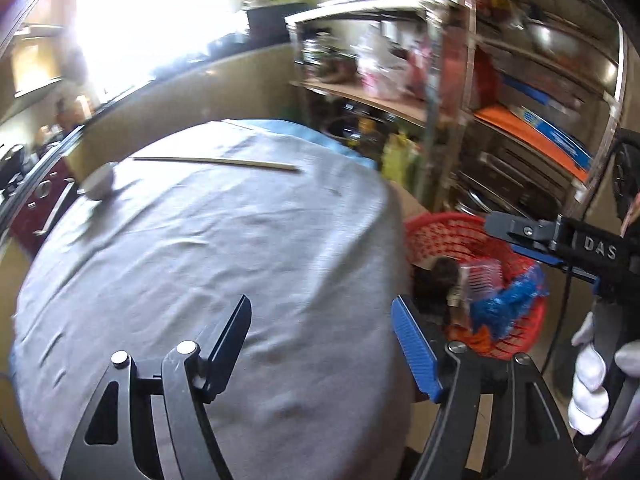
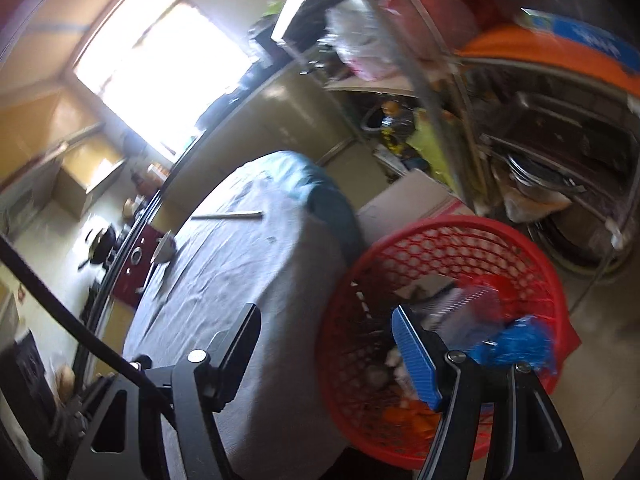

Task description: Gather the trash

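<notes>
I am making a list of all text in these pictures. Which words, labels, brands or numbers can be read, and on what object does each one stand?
"DAS": white letters on the black body of the right gripper, seen in the left wrist view.
Print on the blue-and-orange box on the shelf: too blurred to read.
Wrappers in the red basket: no readable text.
Nothing else is legible.

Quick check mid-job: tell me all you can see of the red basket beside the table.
The red basket is round, of openwork plastic lattice with a solid rim, and stands on the floor against the cloth-covered table's edge, before the metal shelves. It already holds trash: a crumpled blue bag, orange scraps, a clear striped wrapper and dark pieces. The open right gripper hangs over its rim, touching nothing inside.
</notes>
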`<state>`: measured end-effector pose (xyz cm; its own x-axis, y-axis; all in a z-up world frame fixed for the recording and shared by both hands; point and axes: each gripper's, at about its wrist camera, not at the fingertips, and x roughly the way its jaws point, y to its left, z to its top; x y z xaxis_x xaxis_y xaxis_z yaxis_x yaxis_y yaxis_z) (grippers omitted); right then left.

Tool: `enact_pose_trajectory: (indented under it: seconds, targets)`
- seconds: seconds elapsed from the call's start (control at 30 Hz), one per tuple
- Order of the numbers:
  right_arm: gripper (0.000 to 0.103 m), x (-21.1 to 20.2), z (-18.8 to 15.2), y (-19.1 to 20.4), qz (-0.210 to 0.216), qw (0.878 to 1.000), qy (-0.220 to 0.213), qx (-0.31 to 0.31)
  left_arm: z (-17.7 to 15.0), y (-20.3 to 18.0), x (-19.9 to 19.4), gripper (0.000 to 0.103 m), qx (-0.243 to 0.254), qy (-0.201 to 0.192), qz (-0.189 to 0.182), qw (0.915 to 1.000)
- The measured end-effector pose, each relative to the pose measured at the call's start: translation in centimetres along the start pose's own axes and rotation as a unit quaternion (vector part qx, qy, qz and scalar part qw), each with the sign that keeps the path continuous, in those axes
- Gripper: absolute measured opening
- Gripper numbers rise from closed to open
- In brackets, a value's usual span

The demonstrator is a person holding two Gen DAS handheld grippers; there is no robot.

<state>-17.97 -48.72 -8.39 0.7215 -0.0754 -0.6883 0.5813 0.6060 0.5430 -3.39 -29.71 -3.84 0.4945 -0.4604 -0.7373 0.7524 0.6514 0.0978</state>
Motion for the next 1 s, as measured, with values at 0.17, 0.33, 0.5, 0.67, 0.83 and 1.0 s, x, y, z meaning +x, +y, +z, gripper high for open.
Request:
enact_pose_trajectory:
  seconds: [0.17,0.33,0.5,0.67,0.83,1.0]
  targets:
    - [0.072,-0.1,-0.7,3.6,0.006,0.999,-0.003,-0.039,-0.9,2.8,-2.1,0.080,-0.023,-0.017,0.038,0.9989]
    - [0.072,-0.4,-1.6,6.3,0.008,0.997,-0.002,-0.071,-1.9,4.4,-3.9,0.082,-0.038,-0.034,0.058,0.9970]
    - [0.072,-1.0,-2.6,8.4,0.014,0.995,-0.003,-0.100,-2.9,5.4,-5.8,0.083,-0.051,-0.044,0.073,0.9950]
    - [0.072,-1.9,-3.9,11.0,0.025,0.990,-0.006,-0.138,-4.1,6.4,-8.0,0.083,-0.065,-0.055,0.097,0.9916]
    - [0.072,-3.2,-5.3,14.1,0.036,0.982,-0.015,-0.187,-5.2,7.8,-10.6,0.083,-0.086,-0.066,0.128,0.9858]
    - [0.072,-4.7,-6.8,17.0,0.052,0.972,-0.025,-0.229,-6.7,9.7,-13.8,0.091,-0.114,-0.081,0.159,0.9773]
